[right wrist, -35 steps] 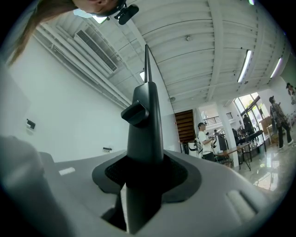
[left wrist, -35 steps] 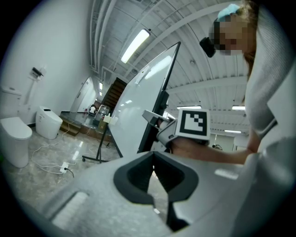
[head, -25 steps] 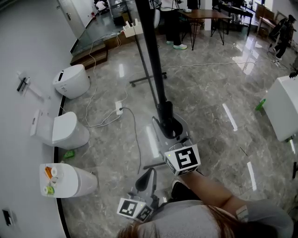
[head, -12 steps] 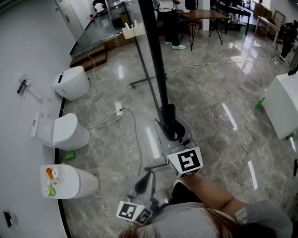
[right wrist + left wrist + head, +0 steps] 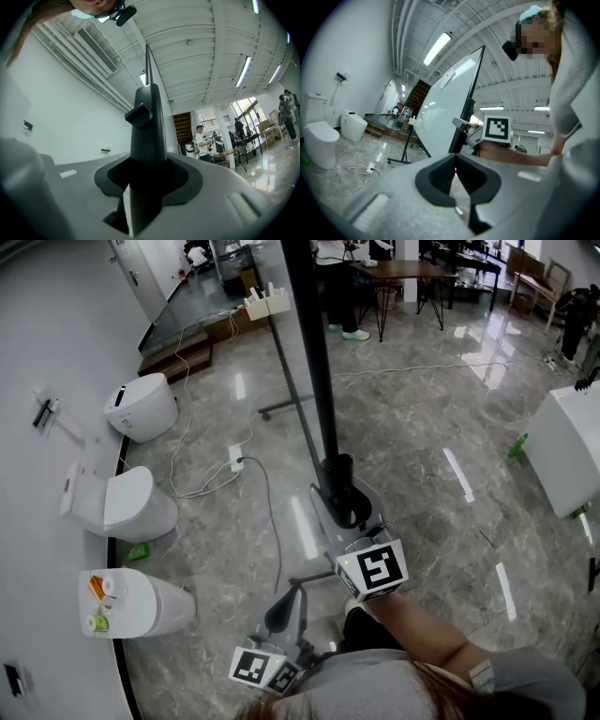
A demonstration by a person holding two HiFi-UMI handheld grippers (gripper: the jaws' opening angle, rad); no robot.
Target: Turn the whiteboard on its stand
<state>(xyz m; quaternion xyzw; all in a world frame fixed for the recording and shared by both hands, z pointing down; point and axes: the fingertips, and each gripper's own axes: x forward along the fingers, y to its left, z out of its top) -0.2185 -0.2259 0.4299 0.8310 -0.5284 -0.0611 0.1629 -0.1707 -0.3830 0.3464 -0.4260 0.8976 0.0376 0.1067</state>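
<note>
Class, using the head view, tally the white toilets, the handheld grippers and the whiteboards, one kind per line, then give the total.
white toilets: 3
grippers: 2, the left gripper and the right gripper
whiteboard: 1
total: 6

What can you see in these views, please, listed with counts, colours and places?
whiteboard: one, white with a black frame, upright at centre
toilets: three, white, in a row at far left
power strip: one, white, low down left of the whiteboard
table: one, brown, far end of the room
cabinet: one, white, right edge
right gripper: one, grey, fingers closed on the whiteboard's black frame
left gripper: one, grey, fingers together with nothing between them, bottom centre in the head view
</note>
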